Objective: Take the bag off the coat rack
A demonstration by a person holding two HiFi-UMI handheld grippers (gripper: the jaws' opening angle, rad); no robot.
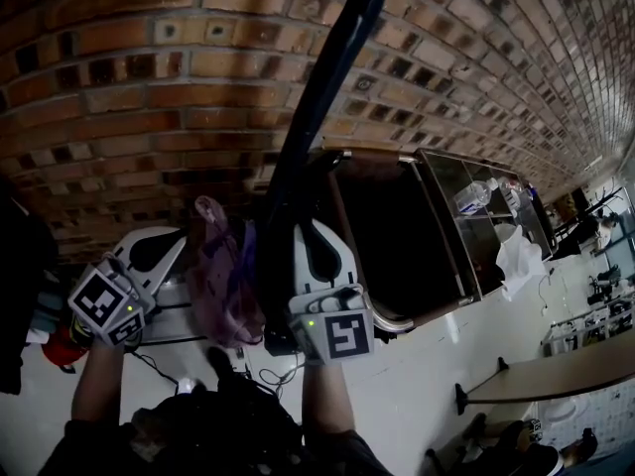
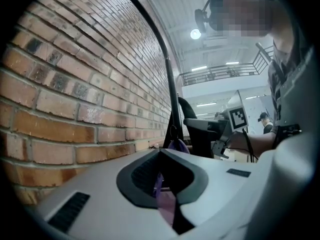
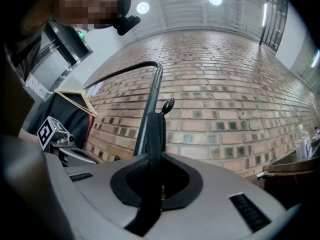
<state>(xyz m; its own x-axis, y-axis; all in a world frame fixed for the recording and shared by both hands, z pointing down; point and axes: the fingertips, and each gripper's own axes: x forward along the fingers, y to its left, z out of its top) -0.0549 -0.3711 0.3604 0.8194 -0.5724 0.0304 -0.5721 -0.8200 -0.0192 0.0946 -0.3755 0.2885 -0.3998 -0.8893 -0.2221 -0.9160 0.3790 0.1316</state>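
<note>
A black coat rack pole (image 1: 317,97) rises against the brick wall (image 1: 129,67) and curves over at the top (image 3: 125,71). A translucent purple bag (image 1: 223,281) hangs beside it. My left gripper (image 1: 167,256) is shut on a fold of the purple bag (image 2: 166,204), which runs on to the rack (image 2: 177,145). My right gripper (image 1: 303,241) is shut on a black strap (image 3: 156,134). The strap runs up along the pole to a knobbed hook (image 3: 167,104). What the strap belongs to is hidden.
A dark glass-fronted cabinet (image 1: 397,236) stands right of the rack, with a water bottle (image 1: 474,196) and a white bag (image 1: 521,256) beyond it. Dark clothing on a wooden hanger (image 3: 75,99) hangs at the left. A table edge (image 1: 556,370) lies lower right.
</note>
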